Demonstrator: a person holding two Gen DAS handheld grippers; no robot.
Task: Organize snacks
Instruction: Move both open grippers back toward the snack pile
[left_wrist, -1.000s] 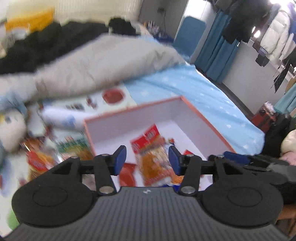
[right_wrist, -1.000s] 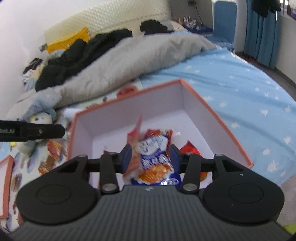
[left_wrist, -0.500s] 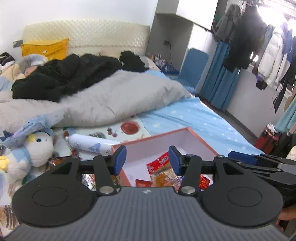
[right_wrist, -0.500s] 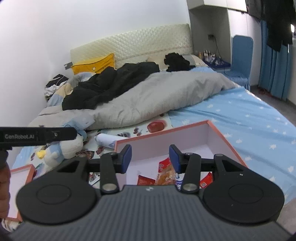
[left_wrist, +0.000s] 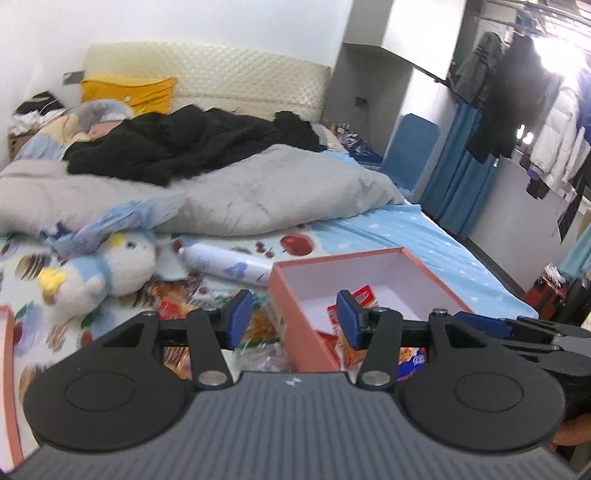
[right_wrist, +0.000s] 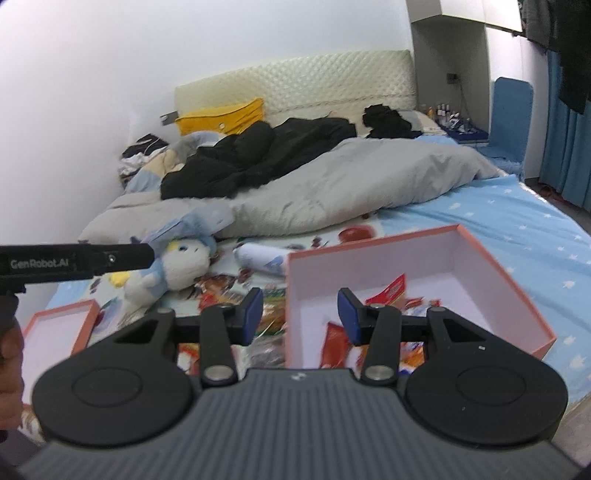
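We see the left gripper (left_wrist: 293, 317) and the right gripper (right_wrist: 300, 310) raised over the bed, each with blue-padded jaws standing apart on nothing. The pink box (right_wrist: 491, 266) lies open on the starred blue sheet (right_wrist: 535, 229), snack packets (right_wrist: 388, 290) inside it. More loose snacks (right_wrist: 218, 288) lie beside the plush toy (right_wrist: 177, 264).
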